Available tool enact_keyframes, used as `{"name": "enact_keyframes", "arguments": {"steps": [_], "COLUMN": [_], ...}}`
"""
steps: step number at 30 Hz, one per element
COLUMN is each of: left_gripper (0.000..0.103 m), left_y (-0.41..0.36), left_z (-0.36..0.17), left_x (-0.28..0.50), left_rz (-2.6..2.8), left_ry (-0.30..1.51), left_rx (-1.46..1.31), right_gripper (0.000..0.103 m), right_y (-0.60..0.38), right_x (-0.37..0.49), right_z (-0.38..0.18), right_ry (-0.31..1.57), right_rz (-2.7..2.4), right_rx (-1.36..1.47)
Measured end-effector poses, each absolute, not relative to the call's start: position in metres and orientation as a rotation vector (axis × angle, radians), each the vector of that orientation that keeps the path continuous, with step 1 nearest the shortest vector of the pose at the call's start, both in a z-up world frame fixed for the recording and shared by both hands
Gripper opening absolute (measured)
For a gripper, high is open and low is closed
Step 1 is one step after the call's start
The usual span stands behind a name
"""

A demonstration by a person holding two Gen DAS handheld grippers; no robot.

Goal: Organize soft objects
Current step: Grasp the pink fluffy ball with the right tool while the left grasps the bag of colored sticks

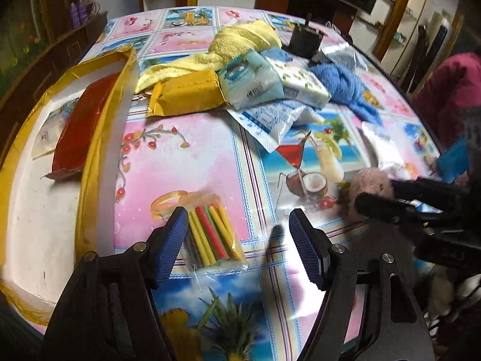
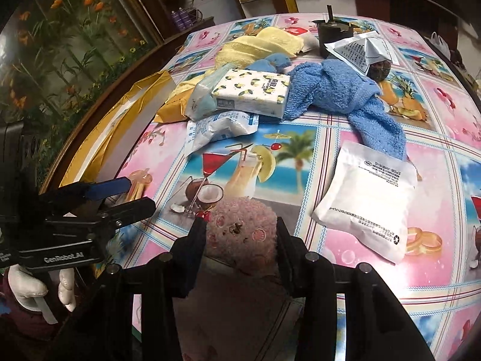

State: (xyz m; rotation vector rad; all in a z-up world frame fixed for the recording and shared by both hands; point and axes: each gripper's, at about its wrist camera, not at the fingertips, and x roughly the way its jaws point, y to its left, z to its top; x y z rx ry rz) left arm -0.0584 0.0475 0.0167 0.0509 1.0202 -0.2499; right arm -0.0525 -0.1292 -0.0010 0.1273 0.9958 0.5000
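Two grippers hovered low over the table (image 1: 210, 150): the left gripper (image 1: 237, 237) spread wide, the right gripper (image 2: 240, 231) pinching a pink plush toy (image 2: 240, 225). At far left, a gold-edged box (image 1: 99, 138) held a red packet (image 1: 81, 126).

Two hand-held tools working side by side over the table

The left tool (image 1: 237, 234) is hovering with its blue-padded fingers (image 1: 171, 240) spread wide and nothing between them, gripped by a white-gloved hand (image 2: 36, 288). The right tool (image 2: 240, 234) is sitting just to its right, its black fingers (image 2: 197, 240) pressing in on both sides of a pink fuzzy ball (image 2: 243, 228).
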Motion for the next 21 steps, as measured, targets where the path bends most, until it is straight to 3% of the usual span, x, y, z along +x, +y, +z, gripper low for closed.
{"name": "enact_keyframes", "arguments": {"steps": [4, 6, 9, 17, 21], "left_gripper": [0.064, 0.034, 0.016, 0.013, 0.013], "left_y": [0.040, 0.043, 0.057, 0.074, 0.091], "left_z": [0.012, 0.012, 0.017, 0.033, 0.052], "left_x": [-0.065, -0.067, -0.065, -0.075, -0.082], "left_rz": [-0.244, -0.230, -0.256, -0.285, -0.309], "left_ry": [0.971, 0.948, 0.960, 0.911, 0.864], "left_rx": [0.123, 0.139, 0.054, -0.042, -0.127], "right_gripper": [0.045, 0.045, 0.044, 0.034, 0.034], "right_y": [-0.128, -0.129, -0.130, -0.131, -0.128], "right_x": [-0.053, -0.053, -0.052, -0.055, -0.057], "right_z": [-0.001, -0.001, -0.002, 0.001, 0.005], "right_ry": [0.990, 0.988, 0.987, 0.975, 0.966], "right_rz": [0.499, 0.502, 0.506, 0.501, 0.501], "right_rx": [0.121, 0.126, 0.143, 0.145, 0.136]}}
